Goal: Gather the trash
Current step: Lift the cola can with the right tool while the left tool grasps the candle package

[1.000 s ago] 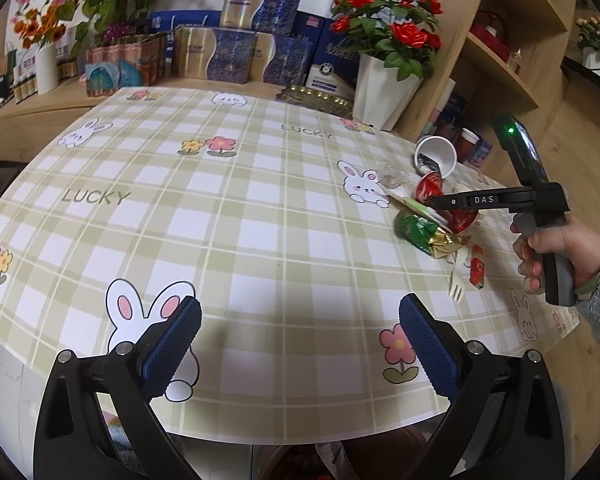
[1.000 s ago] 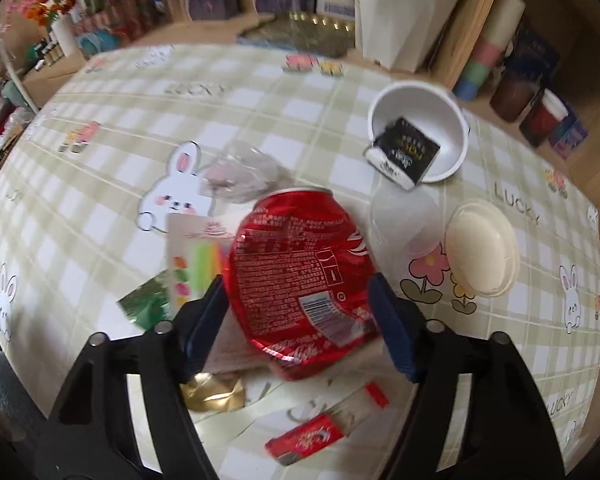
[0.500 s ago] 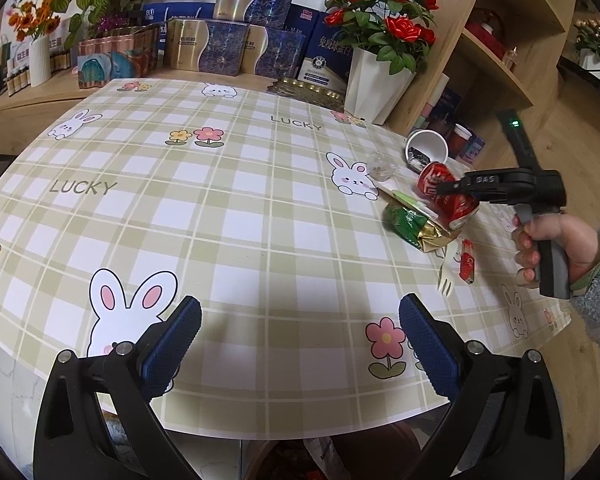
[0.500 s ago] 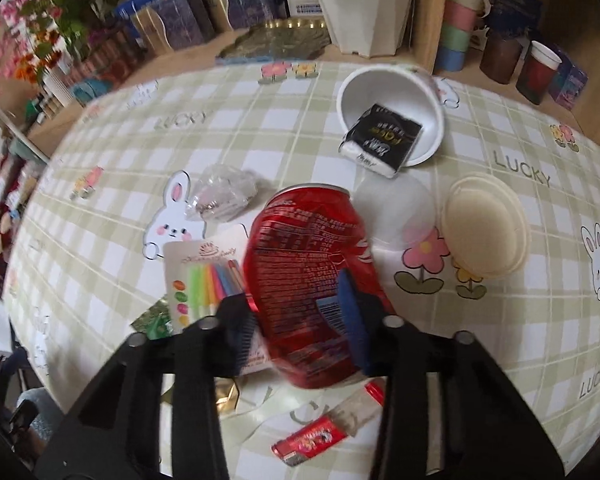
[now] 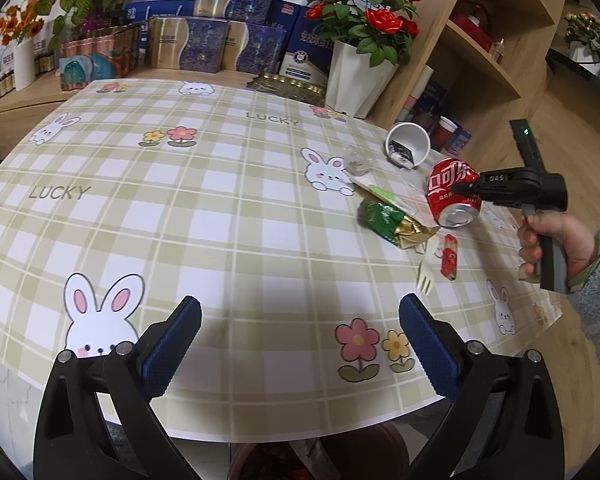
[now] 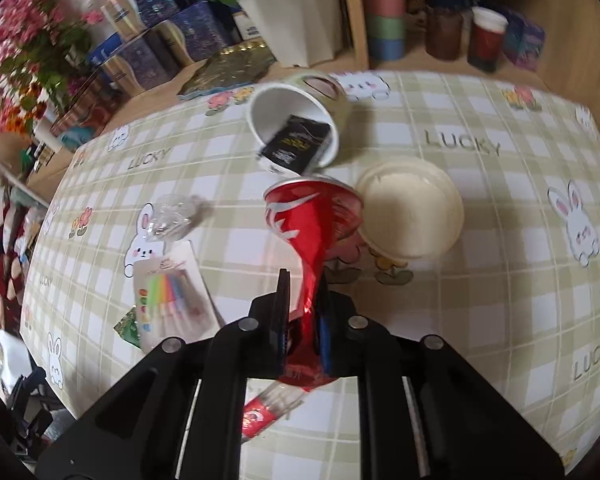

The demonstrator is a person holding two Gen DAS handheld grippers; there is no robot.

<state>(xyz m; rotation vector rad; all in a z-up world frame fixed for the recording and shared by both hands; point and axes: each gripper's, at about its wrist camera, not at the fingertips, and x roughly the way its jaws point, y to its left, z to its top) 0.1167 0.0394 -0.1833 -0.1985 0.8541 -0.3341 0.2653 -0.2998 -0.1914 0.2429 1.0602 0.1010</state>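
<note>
A crushed red soda can (image 6: 312,220) hangs tilted just above the checked table (image 5: 180,200). My right gripper (image 6: 302,280) pinches its flattened lower end, jaws closing tight on it; a hand holds that gripper (image 5: 466,190) at the right, where the can (image 5: 454,190) shows its open top. Around it lie a tipped white paper cup (image 6: 296,128) with a black packet inside, a cream lid (image 6: 410,210), crumpled clear plastic (image 6: 172,216), a candle pack (image 6: 172,296), a green-gold wrapper (image 5: 388,220), a red sachet (image 5: 449,256) and a white fork (image 5: 425,276). My left gripper (image 5: 300,312) stands open over the near table edge, holding nothing.
A white pot of red roses (image 5: 356,76) and gift boxes (image 5: 204,44) stand behind the table's far edge. Wooden shelves (image 5: 480,60) with cups rise at the right. A dark round container (image 5: 312,456) sits below the near table edge.
The right jaws closed from wide around the can to a tight pinch, flattening it. The can rose off the table and rolled over. The left gripper stayed open and nearly still.
</note>
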